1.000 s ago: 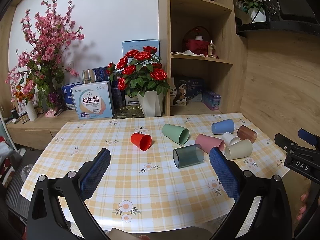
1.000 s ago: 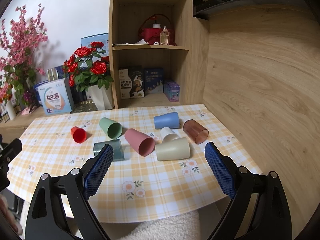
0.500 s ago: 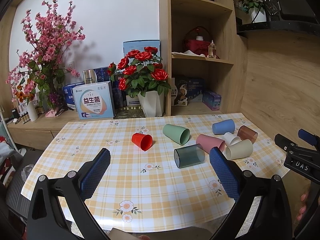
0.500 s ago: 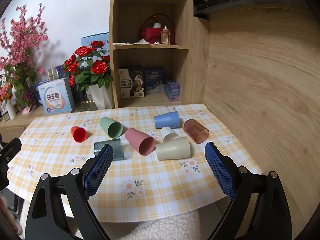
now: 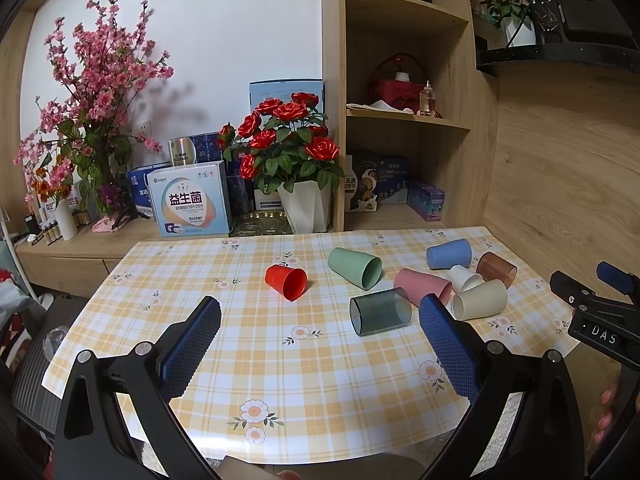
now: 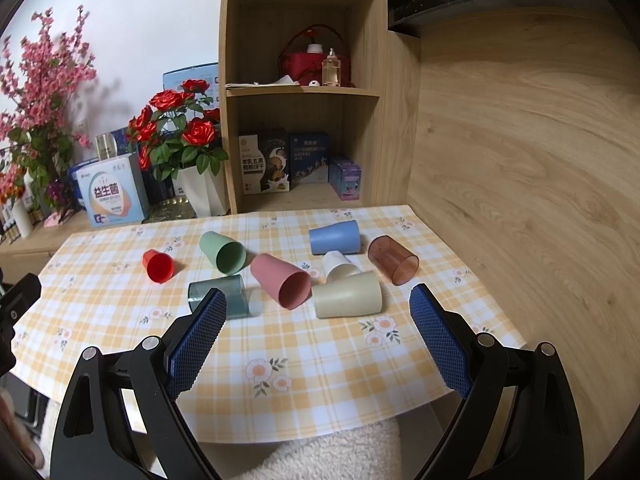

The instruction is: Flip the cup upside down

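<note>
Several cups lie on their sides on the checked tablecloth [image 5: 280,360]: a red cup [image 5: 286,281] [image 6: 158,266], a green cup [image 5: 355,267] [image 6: 222,251], a dark clear cup [image 5: 380,311] [image 6: 224,294], a pink cup [image 5: 422,286] [image 6: 281,280], a cream cup [image 5: 479,305] [image 6: 347,295], a small white cup [image 6: 339,265], a blue cup [image 5: 449,254] [image 6: 335,237] and a brown clear cup [image 5: 496,269] [image 6: 393,254]. My left gripper [image 5: 320,312] is open and empty, near the table's front edge. My right gripper [image 6: 318,300] is open and empty, also short of the cups.
A white vase of red roses [image 5: 304,208] and boxes [image 5: 188,204] stand on the sideboard behind the table. A wooden shelf unit [image 6: 304,92] rises at the back. A wood-panelled wall [image 6: 520,160] borders the table's right side.
Both views have shifted very slightly; the grippers stay open and the cups have not moved.
</note>
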Tool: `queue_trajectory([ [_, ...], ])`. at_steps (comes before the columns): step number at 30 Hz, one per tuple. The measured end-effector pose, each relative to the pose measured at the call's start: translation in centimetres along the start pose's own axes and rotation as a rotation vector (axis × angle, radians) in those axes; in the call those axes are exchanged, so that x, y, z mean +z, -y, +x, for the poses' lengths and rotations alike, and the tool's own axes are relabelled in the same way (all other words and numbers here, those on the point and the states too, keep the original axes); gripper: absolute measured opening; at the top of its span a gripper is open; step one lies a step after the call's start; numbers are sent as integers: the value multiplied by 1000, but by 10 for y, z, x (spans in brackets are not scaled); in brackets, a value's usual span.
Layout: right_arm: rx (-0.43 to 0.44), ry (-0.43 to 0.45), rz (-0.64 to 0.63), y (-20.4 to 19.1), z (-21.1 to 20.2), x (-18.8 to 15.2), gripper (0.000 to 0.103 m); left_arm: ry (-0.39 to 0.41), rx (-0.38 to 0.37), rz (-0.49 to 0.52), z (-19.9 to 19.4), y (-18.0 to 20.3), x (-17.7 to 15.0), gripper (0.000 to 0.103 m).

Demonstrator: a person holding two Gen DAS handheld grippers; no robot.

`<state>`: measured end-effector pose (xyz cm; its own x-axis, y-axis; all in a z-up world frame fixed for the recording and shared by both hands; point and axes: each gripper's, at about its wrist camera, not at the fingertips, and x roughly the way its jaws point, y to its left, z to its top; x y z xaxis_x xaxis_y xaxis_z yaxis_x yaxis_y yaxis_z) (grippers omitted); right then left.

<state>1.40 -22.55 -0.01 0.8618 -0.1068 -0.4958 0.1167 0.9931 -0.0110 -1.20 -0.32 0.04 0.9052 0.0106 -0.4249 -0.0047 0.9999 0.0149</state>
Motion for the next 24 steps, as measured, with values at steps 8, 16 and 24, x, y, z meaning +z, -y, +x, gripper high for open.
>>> queue_trajectory([
  [8, 0, -3, 0, -1, -1, 0, 90, -2, 3, -1, 1, -1, -1, 97],
  [16, 1, -5, 1, 0, 0, 0, 90, -2, 3, -2, 1, -1, -1, 97],
  [24, 1, -6, 1, 0, 0, 0, 90, -5, 5, -6, 1, -3, -3, 97],
])
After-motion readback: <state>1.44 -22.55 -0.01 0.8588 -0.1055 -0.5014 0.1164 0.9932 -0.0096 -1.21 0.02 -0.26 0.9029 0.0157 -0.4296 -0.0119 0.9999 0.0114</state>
